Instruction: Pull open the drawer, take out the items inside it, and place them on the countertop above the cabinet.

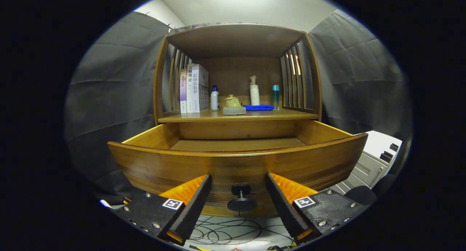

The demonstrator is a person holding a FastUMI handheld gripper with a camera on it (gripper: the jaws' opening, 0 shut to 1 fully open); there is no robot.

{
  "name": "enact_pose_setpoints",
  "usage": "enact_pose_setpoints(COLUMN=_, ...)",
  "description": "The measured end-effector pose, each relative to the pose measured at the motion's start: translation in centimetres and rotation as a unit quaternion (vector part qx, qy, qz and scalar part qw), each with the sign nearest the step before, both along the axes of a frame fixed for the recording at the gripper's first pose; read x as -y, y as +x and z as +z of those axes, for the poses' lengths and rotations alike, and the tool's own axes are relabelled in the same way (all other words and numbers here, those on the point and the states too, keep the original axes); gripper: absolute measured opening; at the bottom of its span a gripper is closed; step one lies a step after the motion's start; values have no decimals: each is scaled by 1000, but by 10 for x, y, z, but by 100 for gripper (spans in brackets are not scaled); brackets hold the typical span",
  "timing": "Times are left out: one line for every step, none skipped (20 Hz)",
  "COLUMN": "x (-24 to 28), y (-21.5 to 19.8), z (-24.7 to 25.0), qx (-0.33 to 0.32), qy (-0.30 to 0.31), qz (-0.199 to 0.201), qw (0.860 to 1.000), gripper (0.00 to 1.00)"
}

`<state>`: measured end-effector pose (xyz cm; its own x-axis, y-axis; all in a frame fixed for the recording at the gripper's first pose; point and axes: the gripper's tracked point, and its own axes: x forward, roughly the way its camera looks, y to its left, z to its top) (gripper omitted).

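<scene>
**Colours and patterns at the cabinet**

Warm honey-brown wood, faintly grained, on the drawer [236, 163] and the tabletop [238, 115]. Black on the drawer knob [241, 199]. Claw [238, 194] spread wide either side of the knob: black ribbed pads, orange backs, black-and-white square markers. White and lilac books [194, 88]; white bottle [215, 100] capped blue; olive-yellow teapot [233, 102]; bright blue cloth [259, 107]; white pump bottle [254, 91]; teal bottle [276, 96].

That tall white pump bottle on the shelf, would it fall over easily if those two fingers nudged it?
Probably yes. The white pump bottle stands tall and narrow on the countertop, so a push near its top would likely tip it. It looks like smooth plastic, perhaps slippery. The gripper is open, its fingers flanking the drawer's knob.
</scene>
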<state>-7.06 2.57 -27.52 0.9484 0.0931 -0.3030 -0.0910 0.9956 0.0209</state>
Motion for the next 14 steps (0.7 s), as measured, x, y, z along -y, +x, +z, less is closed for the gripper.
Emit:
enact_pose_setpoints(x=-1, y=1, z=0, qx=0, qy=1, qz=0, qw=1000, gripper=95)
enact_pose_setpoints(x=-1, y=3, z=1, qx=0, qy=-2, qz=0, qw=1000, gripper=95)
enact_pose_setpoints(x=-1, y=6, z=0, qx=-2, qy=-3, qz=1, qw=1000, gripper=95)
enact_pose_setpoints(x=-1, y=8, z=1, qx=-2, qy=-1, qz=0, qw=1000, gripper=95)
enact_pose_setpoints(x=-1, y=6, z=0, qx=-3, qy=0, qz=0, qw=1000, gripper=95)
enact_pose_setpoints(x=-1, y=8, z=0, qx=-3, qy=-1, qz=0, qw=1000, gripper=95)
enact_pose_setpoints(x=-1, y=9, z=0, qx=-3, qy=-3, qz=0, qw=1000, gripper=95)
enact_pose_setpoints(x=-1, y=12, z=1, qx=-1, qy=-2, qz=-1, qw=1000, gripper=95)
enact_pose_setpoints(x=-2, y=16, z=-1, qx=-1, qy=-2, qz=-1, qw=1000, gripper=95)
enact_pose_setpoints(x=-3, y=21, z=-1, qx=2, qy=-7, qz=-1, qw=1000, gripper=95)
enact_pose_setpoints(x=-4, y=33, z=0, qx=6, qy=-8, qz=-2, qw=1000, gripper=95)
enact_pose_setpoints(x=-5, y=44, z=4, qx=13, qy=-3, qz=-4, qw=1000, gripper=95)
enact_pose_setpoints(x=-8, y=57, z=3, qx=18, qy=0, qz=-6, qw=1000, gripper=94)
enact_pose_setpoints(x=-10, y=66, z=-5, qx=7, qy=-2, qz=-5, qw=1000, gripper=94)
